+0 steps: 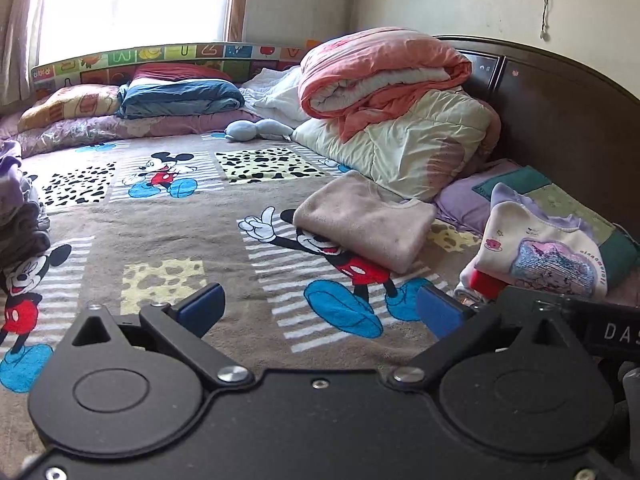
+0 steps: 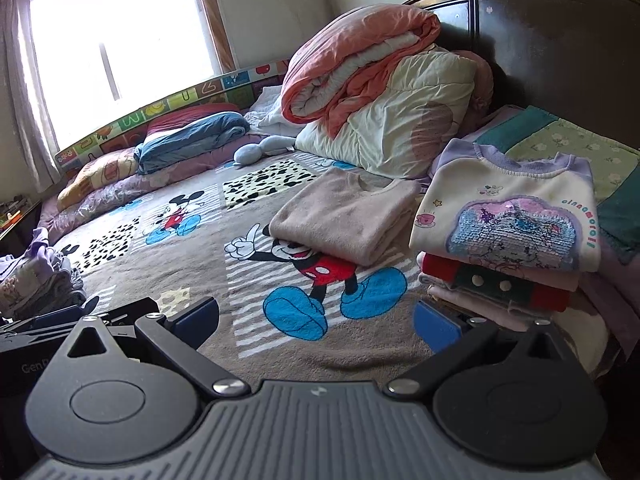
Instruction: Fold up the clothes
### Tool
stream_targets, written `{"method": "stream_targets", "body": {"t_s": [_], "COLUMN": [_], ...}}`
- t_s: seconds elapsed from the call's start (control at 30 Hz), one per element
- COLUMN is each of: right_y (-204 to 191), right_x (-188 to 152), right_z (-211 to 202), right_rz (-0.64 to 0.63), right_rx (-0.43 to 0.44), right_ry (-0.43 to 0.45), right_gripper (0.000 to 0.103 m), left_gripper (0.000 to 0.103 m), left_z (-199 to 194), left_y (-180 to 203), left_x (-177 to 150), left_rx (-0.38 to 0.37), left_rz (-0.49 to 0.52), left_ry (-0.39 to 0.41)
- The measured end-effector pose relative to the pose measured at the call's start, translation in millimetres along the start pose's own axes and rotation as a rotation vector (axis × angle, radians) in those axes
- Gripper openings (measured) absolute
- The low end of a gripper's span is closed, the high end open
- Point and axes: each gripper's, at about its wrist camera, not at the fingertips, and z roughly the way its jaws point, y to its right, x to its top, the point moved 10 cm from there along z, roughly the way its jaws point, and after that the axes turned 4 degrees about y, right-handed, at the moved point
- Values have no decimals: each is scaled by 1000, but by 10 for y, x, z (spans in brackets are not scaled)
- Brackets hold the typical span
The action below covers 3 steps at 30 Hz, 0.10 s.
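A folded beige sweater lies on the Mickey Mouse blanket; it also shows in the right wrist view. To its right stands a stack of folded clothes topped by a cream sweatshirt with a sequin picture, also in the left wrist view. A heap of unfolded purple and grey clothes lies at the left, also in the right wrist view. My left gripper is open and empty above the blanket. My right gripper is open and empty, beside the stack.
Rolled quilts pile up against the dark wooden headboard. Pillows and a blue folded blanket line the window side. A pale blue soft toy lies near them. A green patchwork pillow sits behind the stack.
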Motion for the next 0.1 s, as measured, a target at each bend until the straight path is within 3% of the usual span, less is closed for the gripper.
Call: {"method": "stream_targets", "body": {"t_s": [0.1], "right_y": [-14], "right_x": [-20], "right_z": [-55], "right_rz": [-3], "right_rx": [5], "right_ry": [0], "right_gripper": [103], "left_gripper": [103], "left_z": [-76], "left_y": [4], "left_x": [2], "left_rx": [-6], "left_rz": [3], "left_ry": [15]}}
